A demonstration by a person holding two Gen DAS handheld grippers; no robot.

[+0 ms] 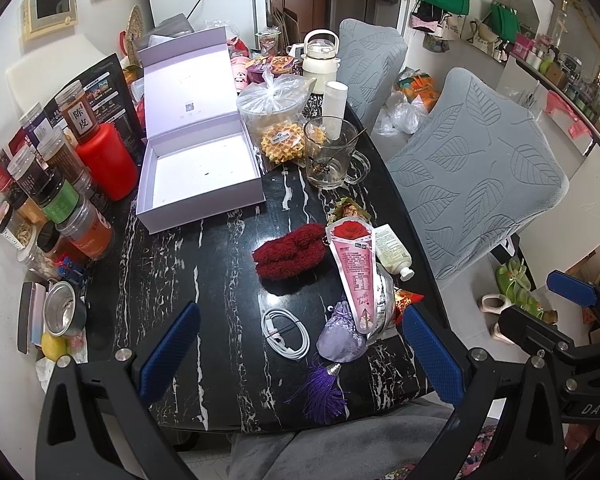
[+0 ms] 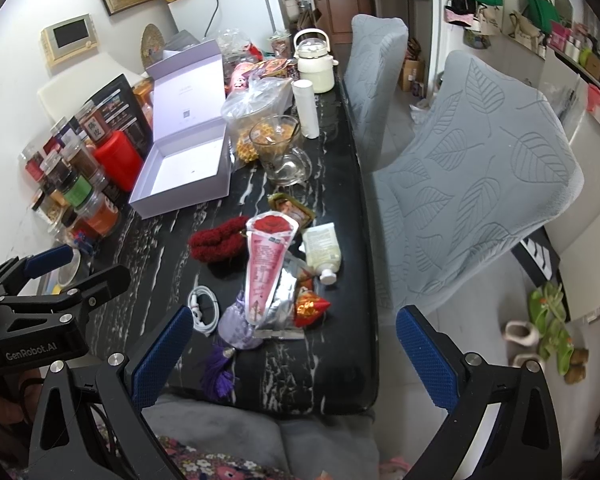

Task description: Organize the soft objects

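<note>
1. A fuzzy dark-red soft item (image 1: 290,252), lumpy and shaped rather like lips, lies on the black marble-patterned table (image 1: 188,264) near the middle of the left wrist view.
2. A lilac fabric pouch (image 1: 338,338) with a purple tassel (image 1: 324,392) sits lower centre, just beside a coiled white cable (image 1: 286,332).
3. A pink cone-shaped packet (image 1: 354,268) printed with a red rose overlaps the pouch's upper edge; a white tube (image 1: 392,250) lies to its right.
4. An open lavender box (image 1: 198,168), lid raised, stands upper left of centre and is empty.
5. The left gripper (image 1: 300,354) is spread wide, blue pads apart, holding and touching nothing, hovering above the table's near edge.
6. The right gripper (image 2: 294,354) is likewise spread wide and empty, low in its frame over the table edge.
7. Readable writing: "with love" on the packet, "陈皮" on a jar (image 1: 80,114) at the left, "GenRobot.AI" on the left gripper's body as seen from the right wrist view.
</note>
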